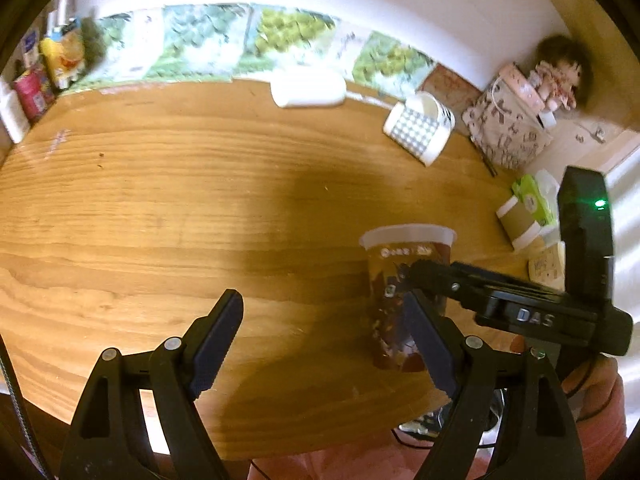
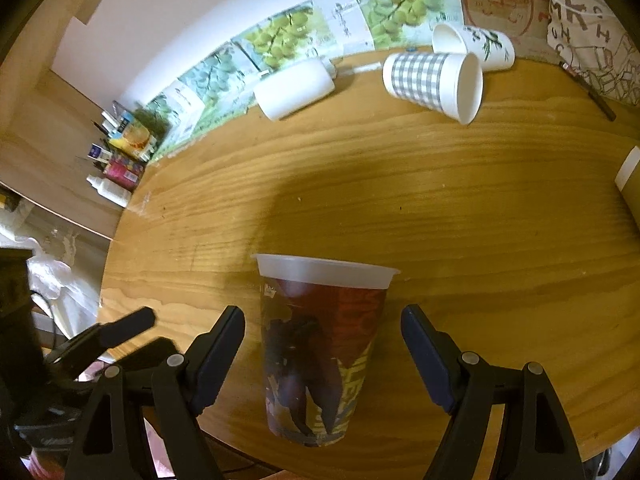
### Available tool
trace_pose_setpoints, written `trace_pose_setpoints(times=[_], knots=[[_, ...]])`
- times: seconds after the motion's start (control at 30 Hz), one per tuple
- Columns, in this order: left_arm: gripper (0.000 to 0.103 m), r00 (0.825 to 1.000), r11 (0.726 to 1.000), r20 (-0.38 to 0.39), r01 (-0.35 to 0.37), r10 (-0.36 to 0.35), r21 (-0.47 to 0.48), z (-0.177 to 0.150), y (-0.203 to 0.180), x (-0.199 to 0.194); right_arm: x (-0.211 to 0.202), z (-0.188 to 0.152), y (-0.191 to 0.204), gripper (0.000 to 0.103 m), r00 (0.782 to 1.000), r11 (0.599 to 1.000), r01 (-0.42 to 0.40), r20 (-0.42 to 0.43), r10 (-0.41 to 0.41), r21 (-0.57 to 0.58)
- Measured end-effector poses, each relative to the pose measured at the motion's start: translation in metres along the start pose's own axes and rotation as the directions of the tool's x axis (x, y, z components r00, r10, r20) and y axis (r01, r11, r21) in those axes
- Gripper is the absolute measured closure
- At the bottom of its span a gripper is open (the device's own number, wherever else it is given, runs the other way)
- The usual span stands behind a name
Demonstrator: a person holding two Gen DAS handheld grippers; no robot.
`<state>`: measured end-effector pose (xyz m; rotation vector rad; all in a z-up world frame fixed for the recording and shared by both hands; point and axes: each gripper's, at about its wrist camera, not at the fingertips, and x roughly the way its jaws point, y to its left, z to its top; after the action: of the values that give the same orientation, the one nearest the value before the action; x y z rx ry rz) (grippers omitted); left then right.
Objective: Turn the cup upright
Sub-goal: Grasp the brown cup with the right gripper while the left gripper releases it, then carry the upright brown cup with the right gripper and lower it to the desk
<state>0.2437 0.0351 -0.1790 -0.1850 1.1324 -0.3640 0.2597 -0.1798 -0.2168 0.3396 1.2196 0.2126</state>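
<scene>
A tall plastic cup [image 2: 320, 344] with a dark red printed wrap and a clear rim stands upright on the round wooden table [image 2: 440, 208], near its front edge. My right gripper [image 2: 323, 340] is open, with one finger on each side of the cup and a gap on both sides. In the left wrist view the same cup [image 1: 400, 280] stands to the right, with the right gripper [image 1: 416, 280] around it. My left gripper [image 1: 326, 336] is open and empty, over bare table to the left of the cup.
A checked paper cup [image 2: 436, 80], a white cup with a plant print [image 2: 476, 46] and a plain white cup [image 2: 294, 88] lie on their sides at the back. A brown-sleeved cup [image 1: 518, 216] lies at the right. A patterned bag [image 1: 508, 132] and a doll [image 1: 560, 76] stand beyond.
</scene>
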Motion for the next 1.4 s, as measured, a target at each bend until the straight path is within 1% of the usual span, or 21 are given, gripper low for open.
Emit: trace_pose_setpoints(times=[0.13, 0.27, 0.5, 0.77, 0.93, 1.03, 1.07, 1.1, 1.13, 1.27, 1.4], knots=[[0.018, 0.998, 0.999, 0.059, -0.027, 0.028, -0.018, -0.004, 0.005, -0.008, 0.010, 0.002, -0.002, 0.022, 0.999, 0.999, 0.017, -0.033, -0.016, 0.029], [0.018, 0.992, 0.998, 0.116, -0.048, 0.052, -0.038, -0.009, 0.012, -0.018, 0.019, 0.003, -0.006, 0.022, 0.997, 0.997, 0.022, -0.069, -0.018, 0.067], [0.018, 0.980, 0.996, 0.185, -0.058, 0.068, -0.061, -0.014, 0.021, -0.033, 0.033, 0.006, -0.009, 0.022, 0.991, 0.995, 0.033, -0.129, -0.020, 0.095], [0.018, 0.958, 0.992, 0.258, -0.127, 0.121, 0.005, -0.026, 0.010, -0.045, 0.047, 0.009, -0.008, 0.022, 0.982, 0.994, 0.032, -0.190, -0.011, 0.108], [0.018, 0.953, 0.990, 0.276, -0.138, 0.125, 0.030, -0.028, 0.002, -0.049, 0.051, 0.012, -0.007, 0.022, 0.977, 0.994, 0.039, -0.213, -0.016, 0.106], [0.018, 0.951, 0.989, 0.280, -0.146, 0.130, 0.036, -0.030, -0.002, -0.050, 0.053, 0.012, -0.006, 0.022, 0.977, 0.994, 0.028, -0.215, -0.004, 0.106], [0.018, 0.951, 0.989, 0.279, -0.146, 0.131, 0.036, -0.031, -0.002, -0.050, 0.053, 0.013, -0.006, 0.023, 0.976, 0.994, 0.021, -0.217, 0.002, 0.107], [0.018, 0.952, 0.988, 0.276, -0.148, 0.132, 0.037, -0.031, -0.003, -0.050, 0.053, 0.013, -0.006, 0.027, 0.976, 0.994, 0.020, -0.217, 0.004, 0.106], [0.018, 0.953, 0.988, 0.274, -0.149, 0.133, 0.037, -0.032, -0.003, -0.050, 0.053, 0.013, -0.006, 0.028, 0.976, 0.994, 0.017, -0.218, 0.005, 0.103], [0.018, 0.954, 0.986, 0.260, -0.164, 0.148, 0.038, -0.033, -0.005, -0.048, 0.053, 0.012, -0.004, 0.029, 0.977, 0.996, 0.017, -0.211, 0.002, 0.089], [0.018, 0.956, 0.985, 0.252, -0.167, 0.150, 0.047, -0.035, -0.008, -0.048, 0.052, 0.011, -0.004, 0.029, 0.980, 0.996, 0.001, -0.197, 0.016, 0.086]])
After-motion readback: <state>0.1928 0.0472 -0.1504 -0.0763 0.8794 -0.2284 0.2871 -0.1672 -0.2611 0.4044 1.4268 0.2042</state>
